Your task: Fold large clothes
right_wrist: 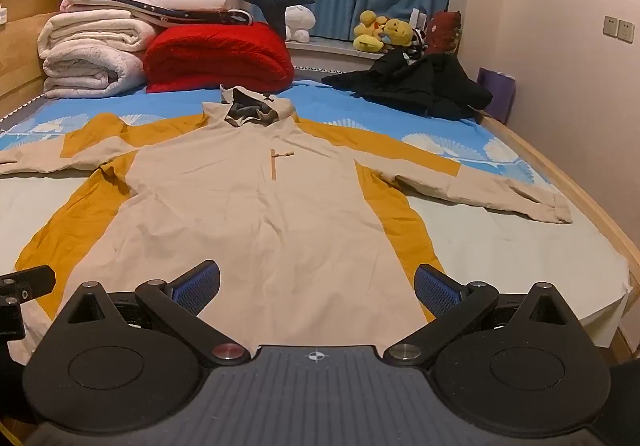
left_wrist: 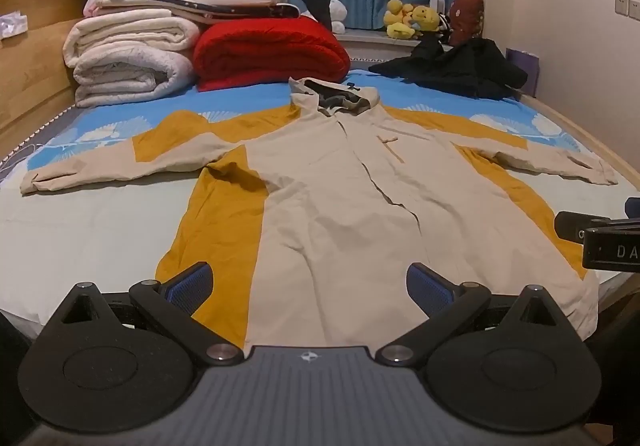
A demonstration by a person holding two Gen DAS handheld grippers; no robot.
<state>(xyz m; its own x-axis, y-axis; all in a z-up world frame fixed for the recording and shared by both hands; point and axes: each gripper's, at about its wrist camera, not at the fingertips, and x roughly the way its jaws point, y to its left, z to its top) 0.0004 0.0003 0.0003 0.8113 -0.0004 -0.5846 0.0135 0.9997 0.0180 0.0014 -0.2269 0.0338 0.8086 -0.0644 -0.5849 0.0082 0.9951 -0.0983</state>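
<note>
- My left gripper [left_wrist: 308, 288] hangs over the near hem of the jacket [left_wrist: 332, 205], fingers spread wide and grasping nothing; the blue pads [left_wrist: 192, 286] sit apart over the fabric.
- My right gripper [right_wrist: 318, 288] is likewise released, poised over the hem with nothing between its fingers.
- The jacket, beige with mustard panels, lies flat and face up on the bed [left_wrist: 80, 230], hood [left_wrist: 336, 97] at the far end and both sleeves stretched out sideways.
- Only my left view takes in the whole left sleeve [left_wrist: 100, 165] to its cuff; my right view cuts that cuff off but shows the right sleeve [right_wrist: 480, 189] ending just short of the bed's wooden edge [right_wrist: 592, 201].
- Bare sheet lies on both sides of the jacket body, below the sleeves.
- Far left stand folded blankets [left_wrist: 128, 49] and a red quilt [left_wrist: 272, 49]; far right a dark garment [left_wrist: 452, 69] lies well apart from the jacket.
- At the right edge of my left view the other gripper's body shows white letters "DA"; the rest is cut off.
</note>
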